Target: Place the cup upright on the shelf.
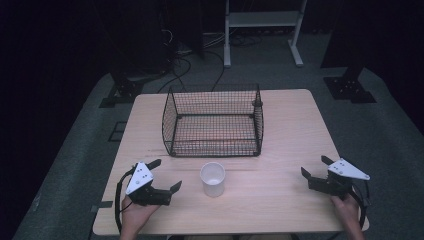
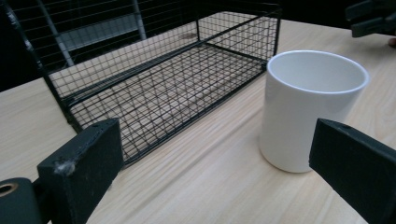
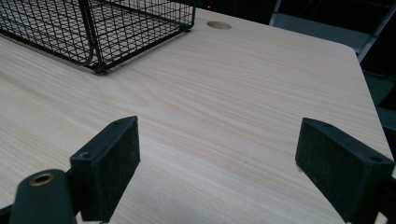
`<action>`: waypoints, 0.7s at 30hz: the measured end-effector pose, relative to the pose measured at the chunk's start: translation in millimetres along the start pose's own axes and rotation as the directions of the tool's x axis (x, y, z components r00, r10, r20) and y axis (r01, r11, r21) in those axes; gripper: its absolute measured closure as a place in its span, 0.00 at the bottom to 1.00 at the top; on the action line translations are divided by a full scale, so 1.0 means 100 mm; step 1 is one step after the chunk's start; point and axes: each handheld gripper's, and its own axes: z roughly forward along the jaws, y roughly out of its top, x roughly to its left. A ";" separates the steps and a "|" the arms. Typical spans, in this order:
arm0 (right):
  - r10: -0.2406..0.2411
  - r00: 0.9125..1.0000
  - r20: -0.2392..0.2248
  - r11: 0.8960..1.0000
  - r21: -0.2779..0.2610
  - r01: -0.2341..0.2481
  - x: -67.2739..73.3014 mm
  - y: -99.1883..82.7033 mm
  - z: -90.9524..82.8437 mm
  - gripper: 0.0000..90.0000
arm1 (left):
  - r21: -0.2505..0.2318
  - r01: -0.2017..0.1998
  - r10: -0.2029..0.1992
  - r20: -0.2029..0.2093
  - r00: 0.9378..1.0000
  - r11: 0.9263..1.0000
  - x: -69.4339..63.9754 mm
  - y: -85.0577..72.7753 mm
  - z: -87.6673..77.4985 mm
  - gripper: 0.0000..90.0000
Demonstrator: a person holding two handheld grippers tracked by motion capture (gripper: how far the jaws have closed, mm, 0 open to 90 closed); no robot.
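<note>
- Two tongs sit low over the near edge of the tabletop (image 1: 280, 200), both spread wide and holding nothing: the left tongs (image 1: 167, 175) near the left corner, the right tongs (image 1: 315, 166) near the right corner.
- A white cup (image 1: 213, 179) stands upright and empty between them, closer to the left tongs, just in front of the wire basket (image 1: 213, 121) at the middle of the tabletop.
- In the left gripper view the cup (image 2: 308, 109) lies ahead and toward the right jaw, not centred in the gap (so the aim looks off for now).
- Risk: closing from this line would likely push the cup sideways with one jaw, tipping it or sliding it into the basket wall (image 2: 154, 126).
- Risk: a smooth round cup may slip or twist out if squeezed too near the rim.
- Risk: lifting too low could catch the cup on the basket's top wire.
- The right tongs (image 3: 217, 163) face bare wood, well apart from the cup.
</note>
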 end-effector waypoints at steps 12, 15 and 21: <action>0.000 1.000 0.000 1.000 0.000 0.000 0.00 0.00 0.00 0.15 | 0.013 -0.037 0.036 0.077 0.996 0.999 -0.12 0.12 0.05 0.02; -0.002 1.000 0.000 1.000 0.000 0.002 0.00 0.00 0.00 0.15 | 0.015 -0.043 0.042 0.090 0.995 0.999 -0.14 0.15 0.06 0.02; -0.003 1.000 -0.002 1.000 -0.001 0.003 0.00 0.00 0.00 0.15 | 0.017 -0.056 0.053 0.124 0.991 0.998 -0.19 0.20 0.11 0.02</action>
